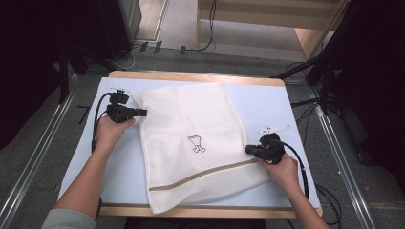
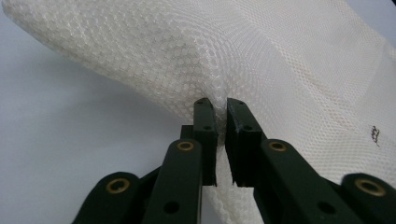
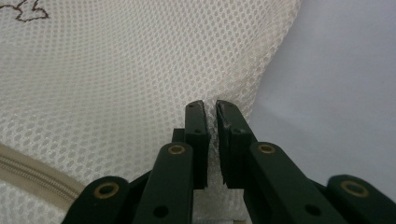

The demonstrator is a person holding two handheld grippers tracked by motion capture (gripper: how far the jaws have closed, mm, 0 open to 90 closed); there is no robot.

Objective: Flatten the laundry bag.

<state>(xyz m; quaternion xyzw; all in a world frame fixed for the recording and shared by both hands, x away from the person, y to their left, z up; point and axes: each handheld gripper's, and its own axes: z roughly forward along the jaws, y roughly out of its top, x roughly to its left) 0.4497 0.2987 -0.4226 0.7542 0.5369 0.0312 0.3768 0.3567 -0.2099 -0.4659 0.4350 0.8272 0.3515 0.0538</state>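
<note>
Mesh bag (image 1: 191, 138) lies flat on the surface (image 1: 267, 109). Your left gripper (image 2: 220, 103) has its fingers clamped on the bag's left edge; your right gripper (image 3: 209, 106) pinches the right edge, above the zip (image 1: 205, 174).

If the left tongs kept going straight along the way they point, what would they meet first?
The white mesh bag: the left tongs already have a fold of its edge between their tips, so more mesh lies straight ahead.
</note>
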